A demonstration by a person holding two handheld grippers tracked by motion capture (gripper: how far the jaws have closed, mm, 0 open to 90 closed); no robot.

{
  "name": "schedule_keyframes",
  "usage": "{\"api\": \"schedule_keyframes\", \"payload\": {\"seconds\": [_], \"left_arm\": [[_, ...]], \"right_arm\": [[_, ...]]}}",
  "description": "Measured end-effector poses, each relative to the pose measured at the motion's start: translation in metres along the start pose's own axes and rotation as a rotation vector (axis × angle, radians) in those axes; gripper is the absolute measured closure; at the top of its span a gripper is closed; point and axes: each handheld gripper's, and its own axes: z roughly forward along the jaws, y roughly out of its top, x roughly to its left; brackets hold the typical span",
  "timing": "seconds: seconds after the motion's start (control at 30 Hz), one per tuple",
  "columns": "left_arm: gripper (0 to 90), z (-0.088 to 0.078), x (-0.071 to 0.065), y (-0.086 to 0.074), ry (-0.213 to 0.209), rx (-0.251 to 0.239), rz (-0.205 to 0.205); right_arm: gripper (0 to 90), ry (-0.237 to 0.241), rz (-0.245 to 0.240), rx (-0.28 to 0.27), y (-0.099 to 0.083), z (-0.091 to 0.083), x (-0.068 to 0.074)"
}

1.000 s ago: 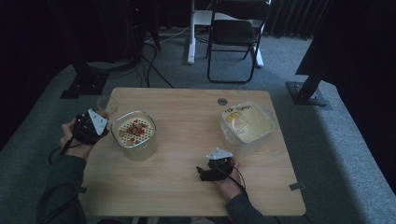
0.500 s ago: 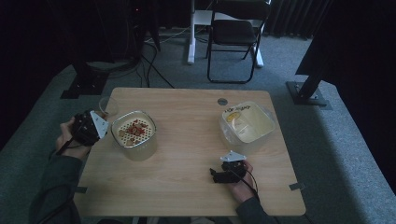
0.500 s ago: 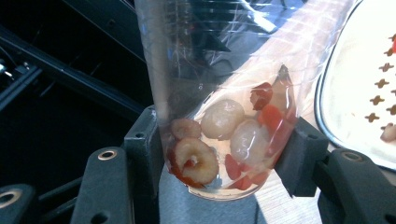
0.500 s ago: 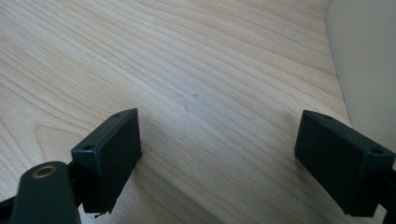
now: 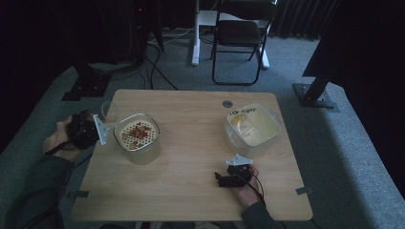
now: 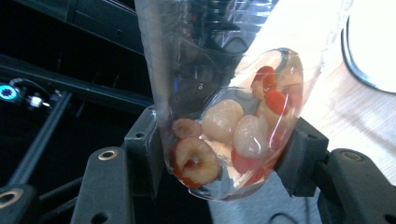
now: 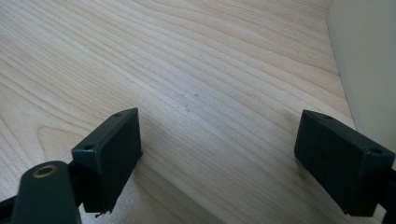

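Note:
My left gripper (image 5: 101, 119) is at the table's left edge, shut on the base of a clear plastic cup (image 5: 110, 110). In the left gripper view the cup (image 6: 205, 56) lies tilted between my jaws, with pale and red fruit pieces (image 6: 233, 133) gathered in its bottom. Just right of it stands a metal bowl with a perforated strainer (image 5: 137, 136) holding red bits. My right gripper (image 5: 221, 180) rests low over the wood near the front edge; in the right gripper view the gripper (image 7: 224, 154) is open with only bare wood between its jaws.
A clear plastic container (image 5: 252, 128) with a yellow item inside stands at the right, just beyond my right hand; its pale wall (image 7: 369, 56) rises at the edge of the right gripper view. A chair (image 5: 239, 33) and stand feet are on the floor behind the table (image 5: 191, 119).
My right hand has shifted to the right and slightly lower toward the table's front, then stopped. The left hand and the cup have stayed put.

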Motion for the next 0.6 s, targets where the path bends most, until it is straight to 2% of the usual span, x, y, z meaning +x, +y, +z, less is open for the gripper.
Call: {"api": "schedule_keyframes", "payload": {"seconds": [0.07,0.1,0.13,0.2,0.27,0.37,0.4,0.43,0.5,0.53,0.57,0.6], "left_arm": [[42.4,-0.001,0.0,0.001,0.008,0.012,0.044],[42.4,-0.001,-0.001,0.002,0.015,0.021,0.091],[42.4,-0.001,-0.001,0.002,0.016,0.023,0.11],[42.5,-0.001,-0.001,0.003,0.013,0.022,0.123],[42.5,-0.002,0.0,0.004,0.022,0.025,0.153],[42.5,-0.002,0.0,0.006,0.029,0.028,0.169],[42.5,-0.003,0.0,0.008,0.032,0.025,0.192],[42.5,-0.003,0.0,0.008,0.032,0.025,0.192],[42.6,-0.004,-0.001,0.011,0.049,0.027,0.248],[42.7,-0.004,-0.001,0.011,0.049,0.027,0.248],[42.8,-0.005,-0.001,0.012,0.055,0.027,0.266],[42.8,-0.005,-0.003,0.014,0.065,0.025,0.309]], "right_arm": [[14.4,0.001,-0.001,-0.001,0.0,0.0,0.0],[14.4,0.001,-0.002,-0.001,0.0,0.0,0.0],[14.4,0.001,-0.003,-0.002,0.0,0.0,0.0],[14.5,0.002,-0.001,-0.001,0.0,0.0,0.0],[14.5,0.002,-0.001,0.0,0.0,0.0,0.0],[14.5,0.002,-0.001,0.0,0.0,0.0,0.0],[14.6,0.002,-0.002,0.0,0.0,0.0,0.0],[14.6,0.002,-0.002,0.0,0.0,0.0,0.0],[14.7,0.003,-0.002,-0.001,0.0,0.0,0.0],[14.7,0.003,-0.002,-0.001,0.0,0.0,0.0],[14.7,0.003,-0.003,-0.001,0.0,0.0,0.0],[14.7,0.003,-0.003,-0.001,0.0,0.0,0.0]]}}
